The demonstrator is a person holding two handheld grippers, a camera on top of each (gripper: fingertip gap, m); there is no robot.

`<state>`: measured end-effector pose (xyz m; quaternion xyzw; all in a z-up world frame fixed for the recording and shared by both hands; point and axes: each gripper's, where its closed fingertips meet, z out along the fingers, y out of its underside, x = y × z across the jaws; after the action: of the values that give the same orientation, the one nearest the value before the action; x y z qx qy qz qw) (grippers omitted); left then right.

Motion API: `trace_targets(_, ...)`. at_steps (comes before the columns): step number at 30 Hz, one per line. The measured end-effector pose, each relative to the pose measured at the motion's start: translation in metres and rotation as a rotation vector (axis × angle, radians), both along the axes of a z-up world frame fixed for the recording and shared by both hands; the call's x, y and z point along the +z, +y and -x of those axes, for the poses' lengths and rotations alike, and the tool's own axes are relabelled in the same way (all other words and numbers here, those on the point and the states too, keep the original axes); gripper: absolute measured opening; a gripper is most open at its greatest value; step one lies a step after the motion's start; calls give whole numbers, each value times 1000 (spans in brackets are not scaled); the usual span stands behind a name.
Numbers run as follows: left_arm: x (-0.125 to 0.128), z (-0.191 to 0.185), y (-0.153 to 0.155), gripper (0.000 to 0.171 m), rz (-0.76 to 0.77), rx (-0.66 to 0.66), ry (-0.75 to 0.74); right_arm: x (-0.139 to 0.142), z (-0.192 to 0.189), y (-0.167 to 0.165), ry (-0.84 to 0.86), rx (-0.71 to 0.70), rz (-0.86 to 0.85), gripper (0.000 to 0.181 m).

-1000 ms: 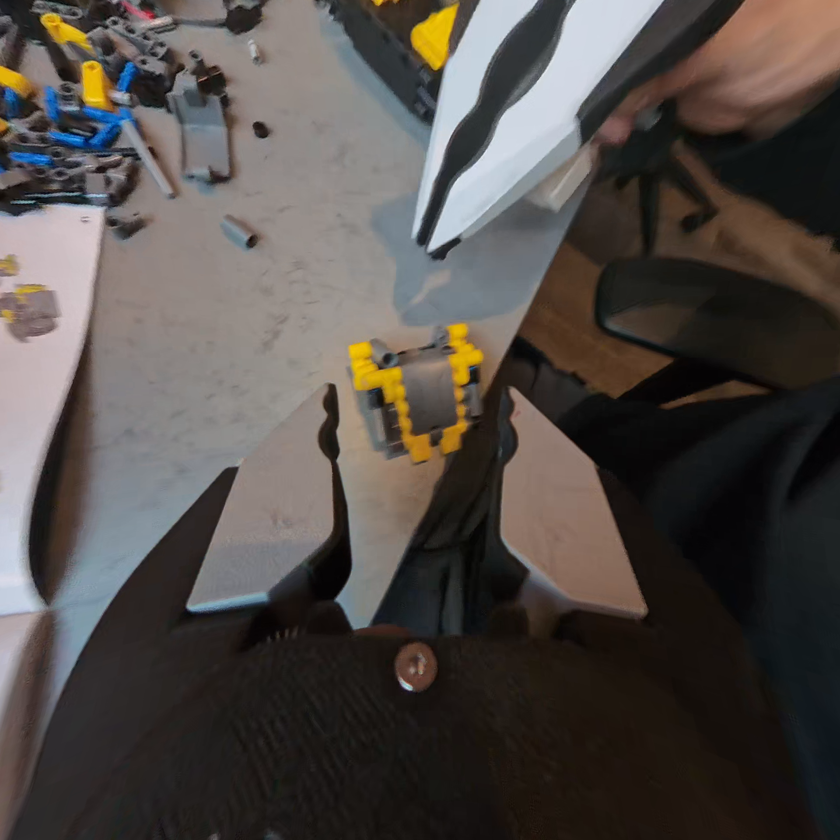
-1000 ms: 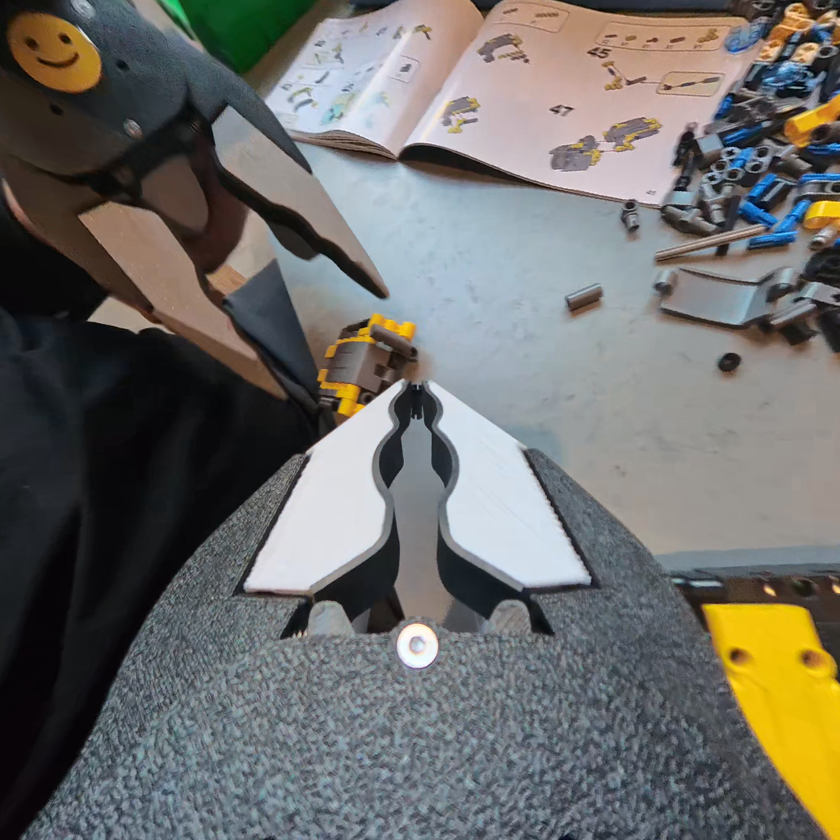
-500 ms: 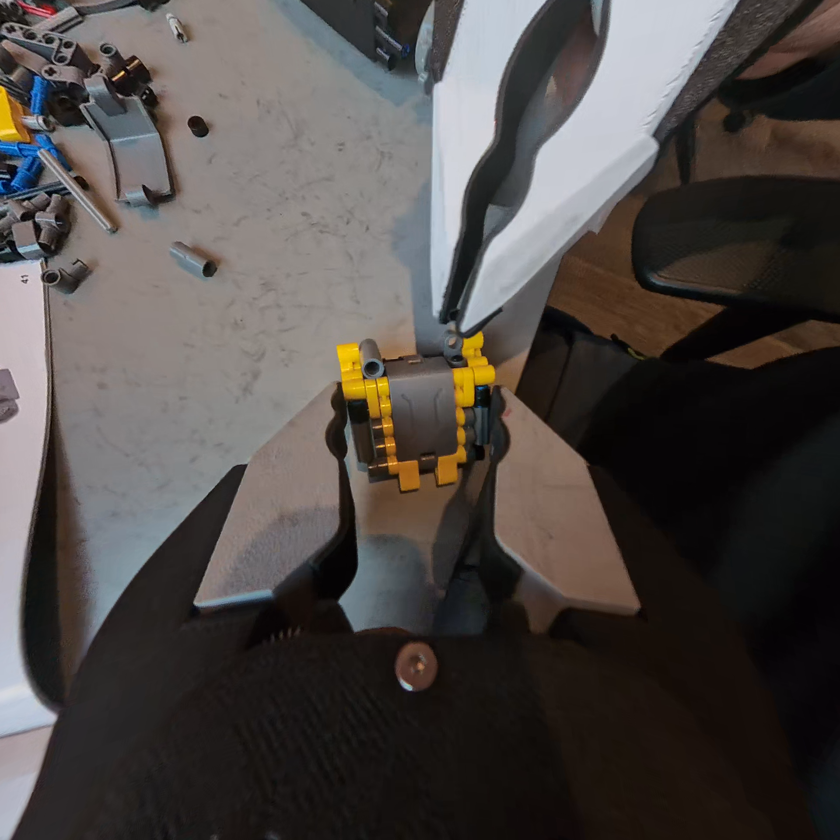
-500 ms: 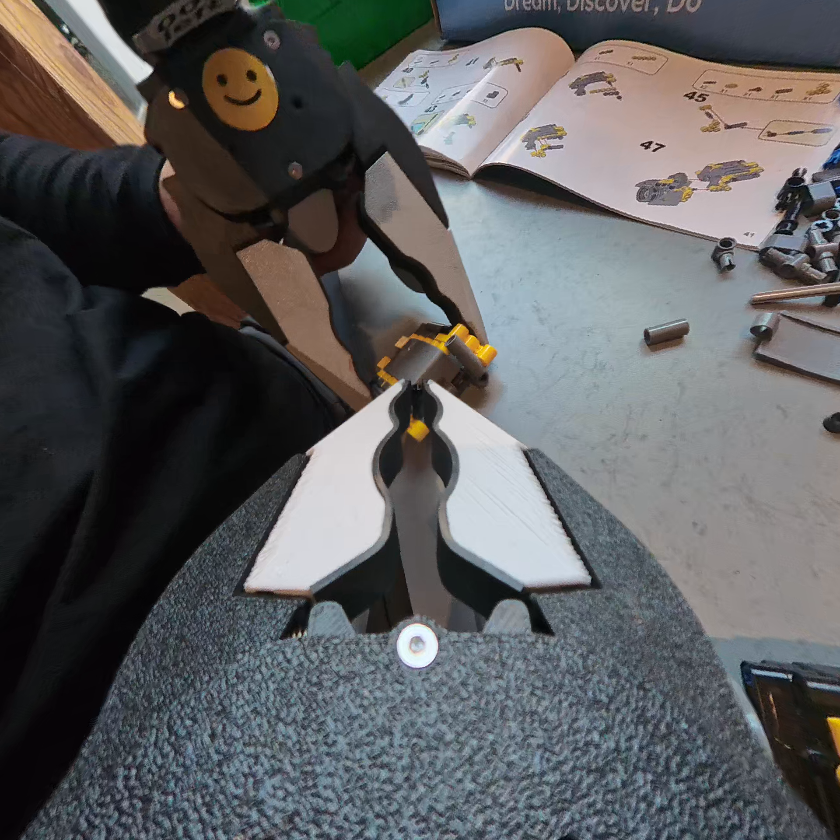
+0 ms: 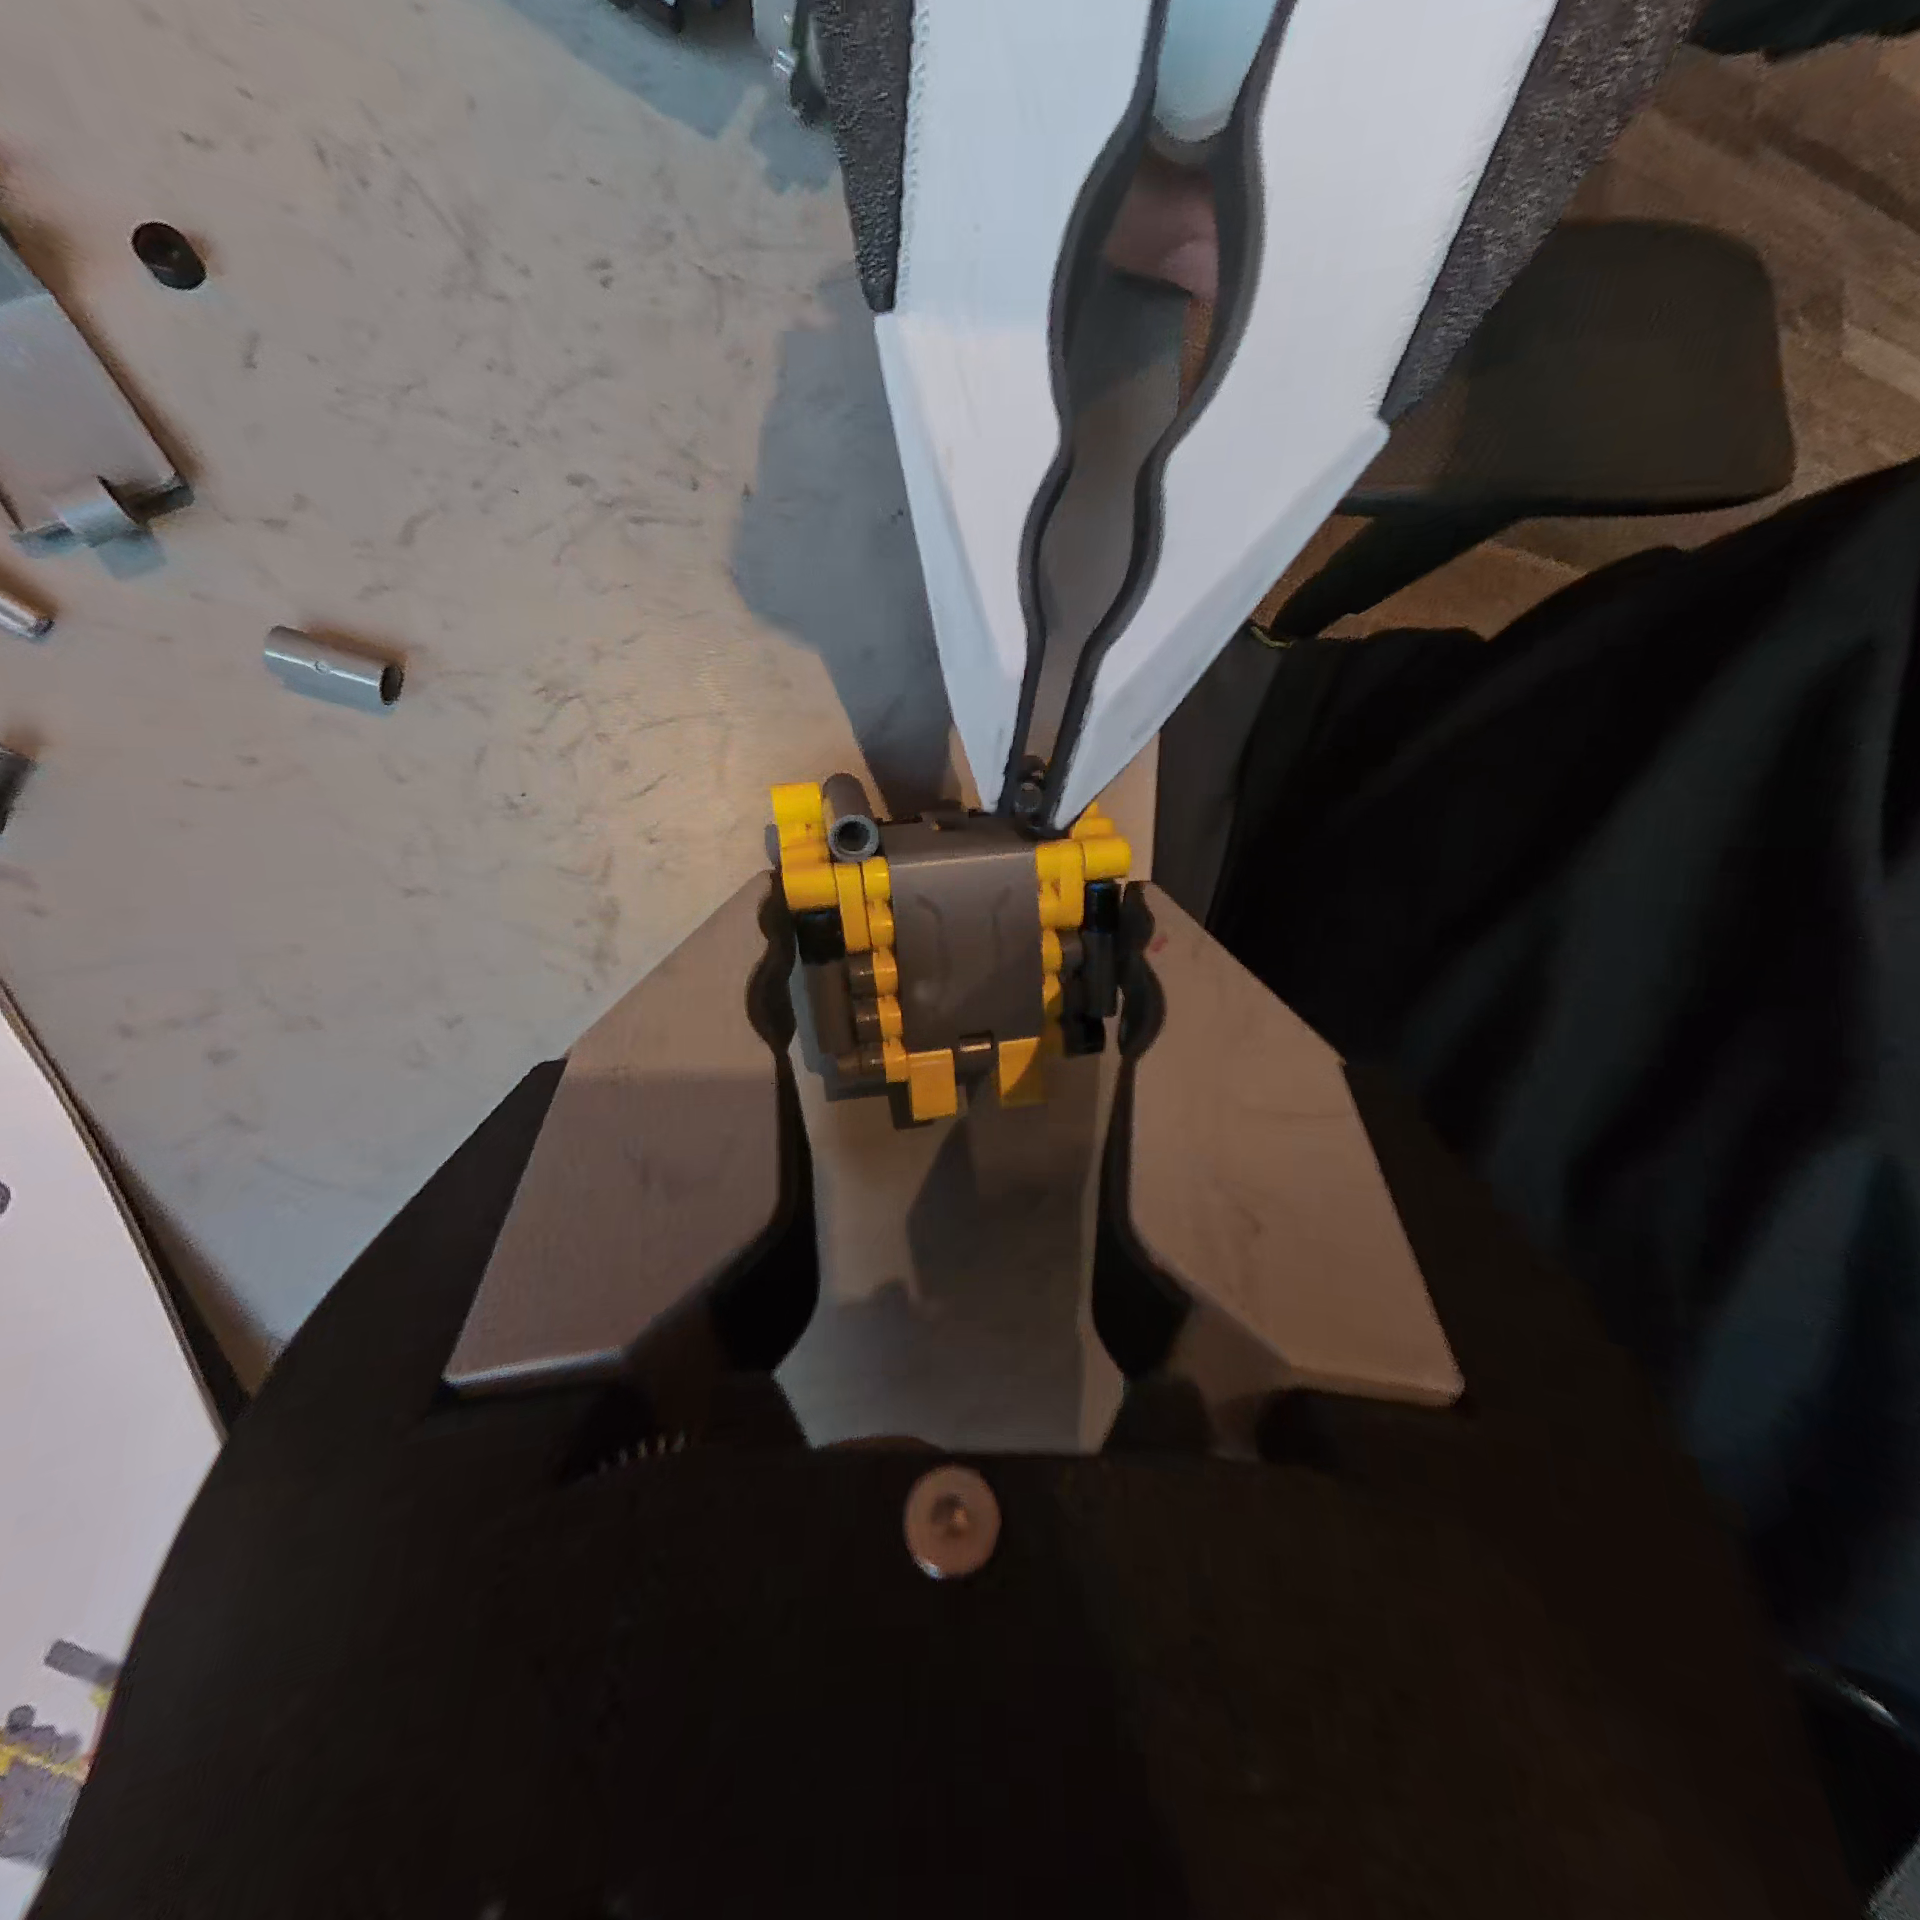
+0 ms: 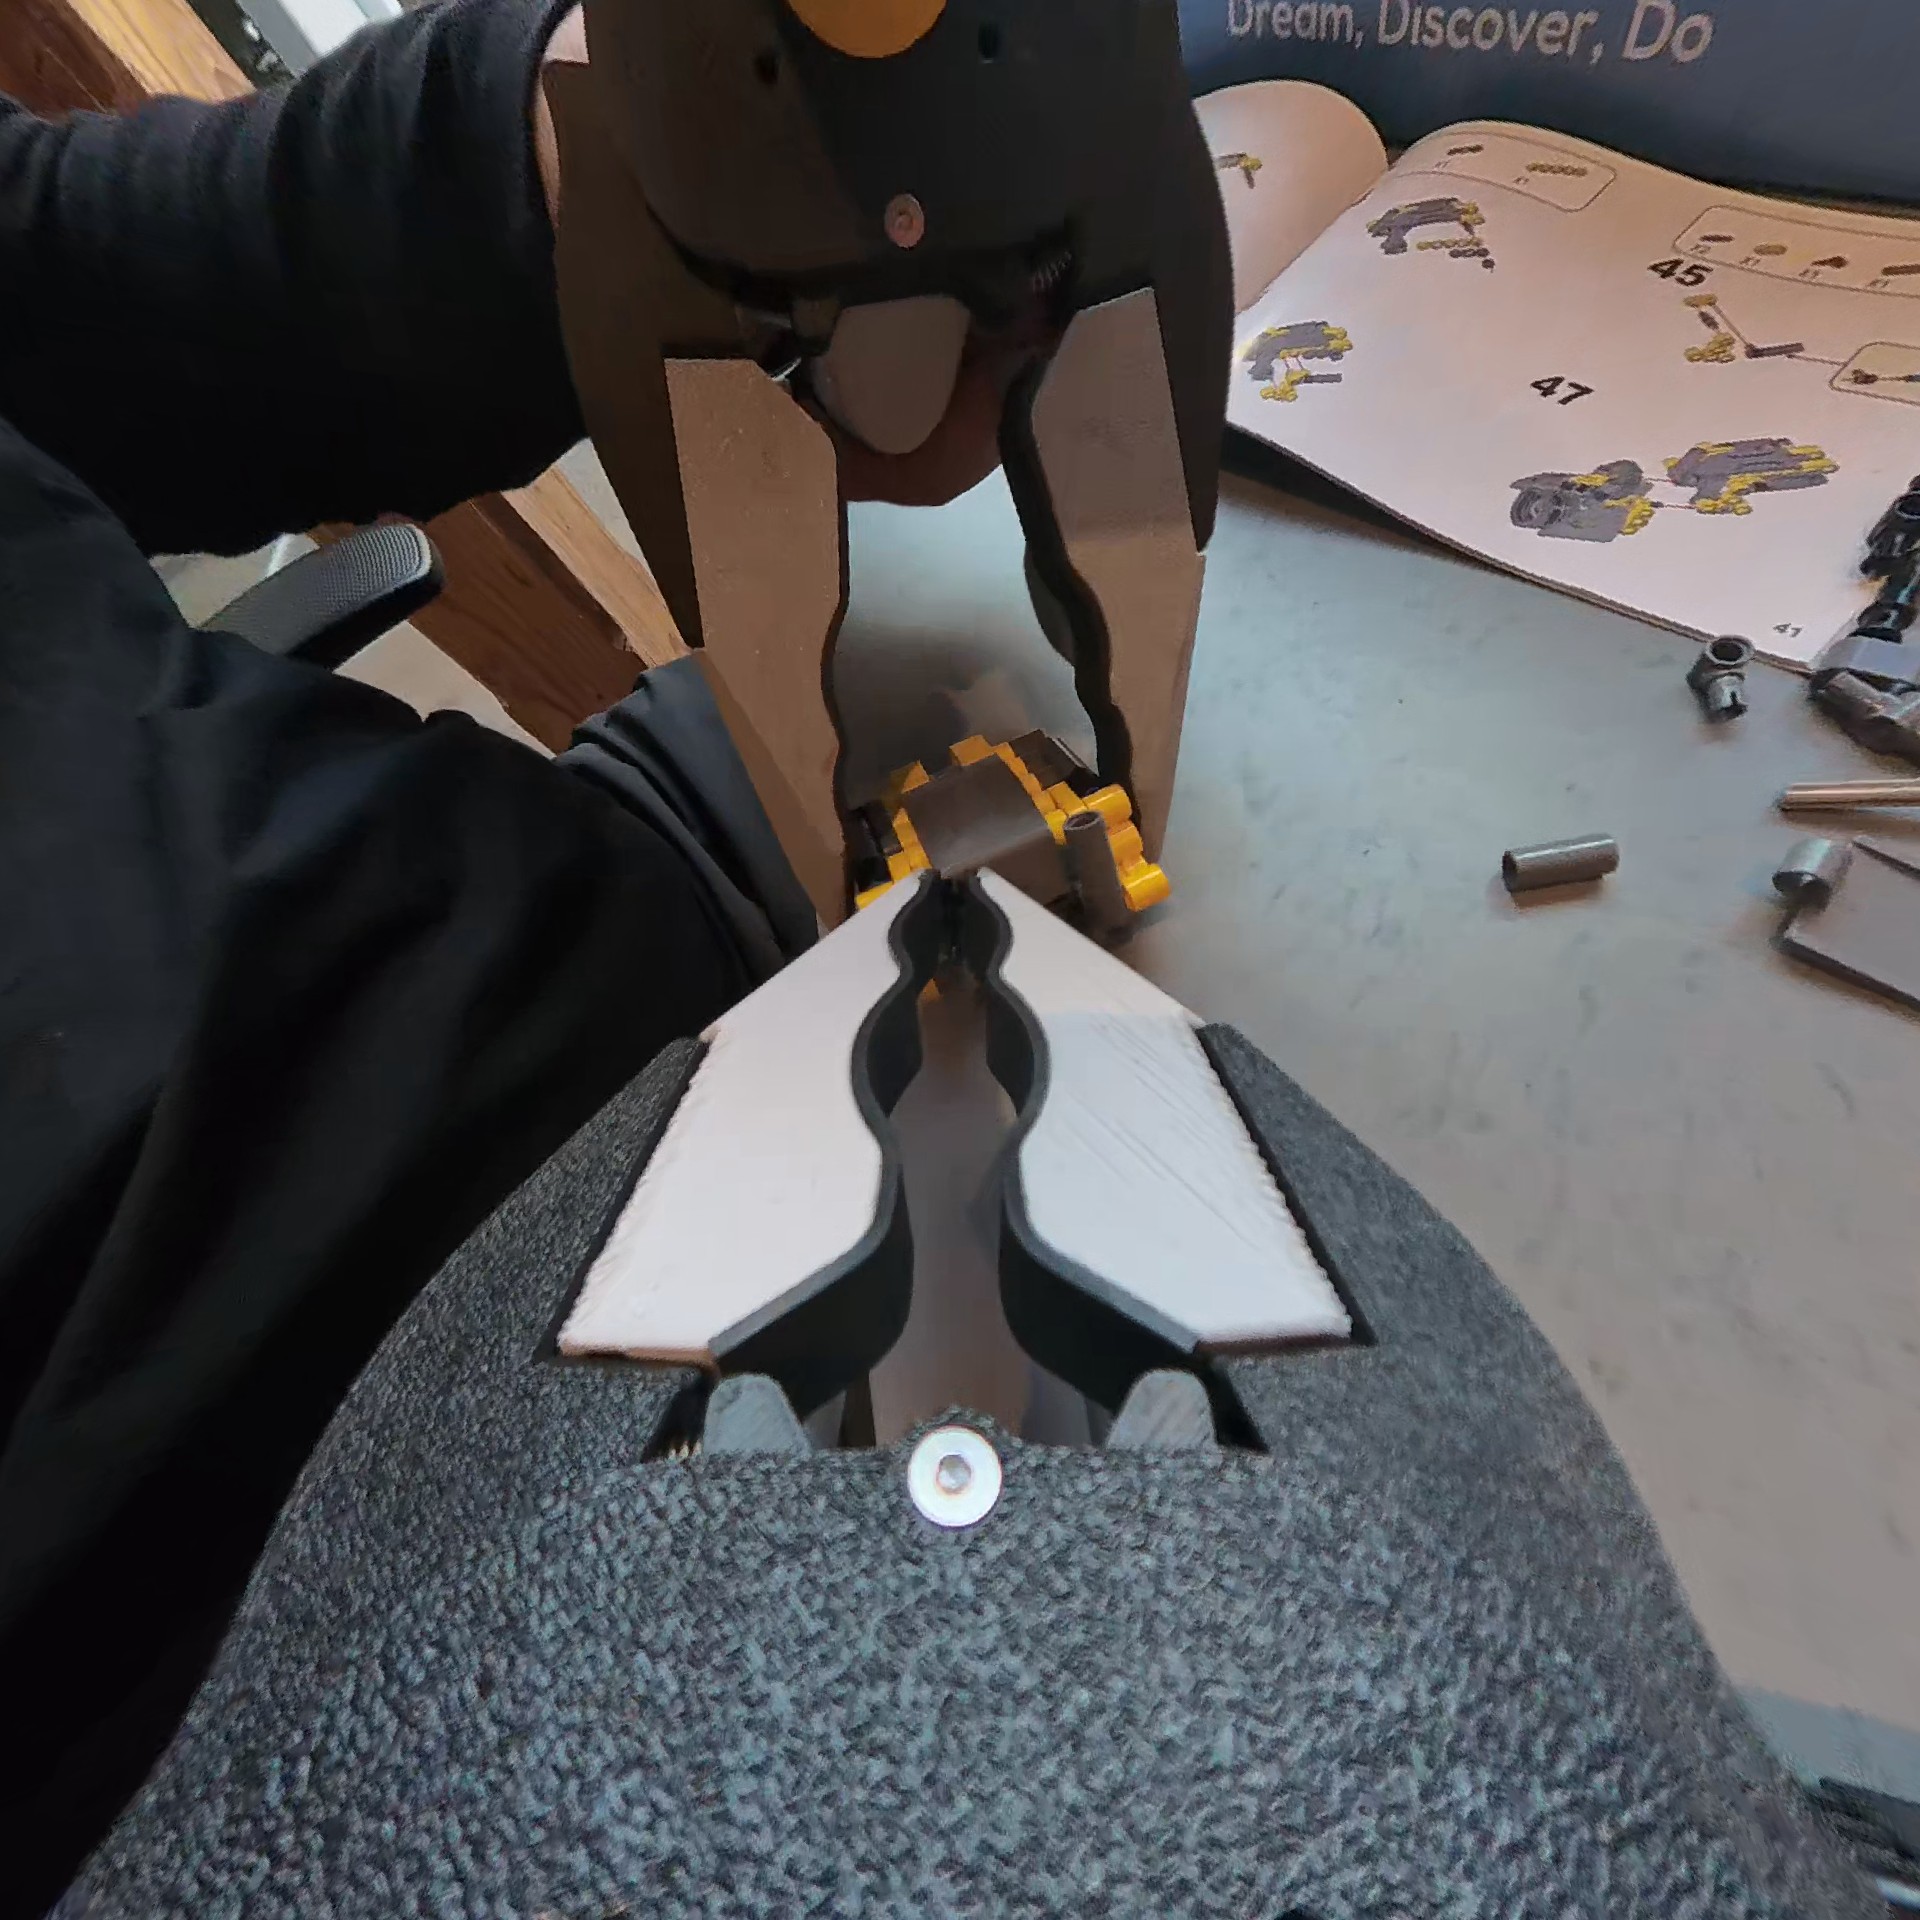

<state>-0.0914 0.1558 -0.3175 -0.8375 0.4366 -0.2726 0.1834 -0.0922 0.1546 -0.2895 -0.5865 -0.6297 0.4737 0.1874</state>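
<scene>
Presently: one yellow-grey block model (image 5: 961,961) at table (image 5: 468,416) edge, clamped between left gripper (image 5: 951,966) fingers; right gripper (image 6: 948,883) pinched onto one small pin (image 5: 1029,795) atop it. One loose grey sleeve (image 6: 1558,862); one open booklet (image 6: 1558,343).

Grey table (image 6: 1455,1091), scuffed. Open instruction booklet (image 6: 1558,343) lying at the far side. Short grey tube (image 6: 1560,861) lying loose on the tabletop; thin metal rod (image 6: 1849,796) and flat grey panel (image 6: 1860,925) near it. Black chair armrest (image 6: 332,592) beyond the table edge.
</scene>
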Motion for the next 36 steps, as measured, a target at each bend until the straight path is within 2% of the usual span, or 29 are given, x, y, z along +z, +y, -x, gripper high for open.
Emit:
trace_targets(6,1,0,1,60,14,-26,-39,-2,1,-1,-11,1,12,3)
trace_targets(14,0,3,3,60,-20,-46,3,-5,-2,-2,-26,11,6,3)
trace_targets(21,2,0,5,59,-69,-84,57,-13,-9,-4,-30,49,-186,3)
trace_targets(29,0,-1,6,59,-190,-120,139,-19,-10,-6,-58,139,-512,2)
trace_targets(33,0,-1,6,59,-203,-111,127,-19,-12,-5,-93,142,-586,2)
trace_targets(36,-1,-1,5,59,-199,-107,114,-19,-12,-7,-78,138,-551,2)
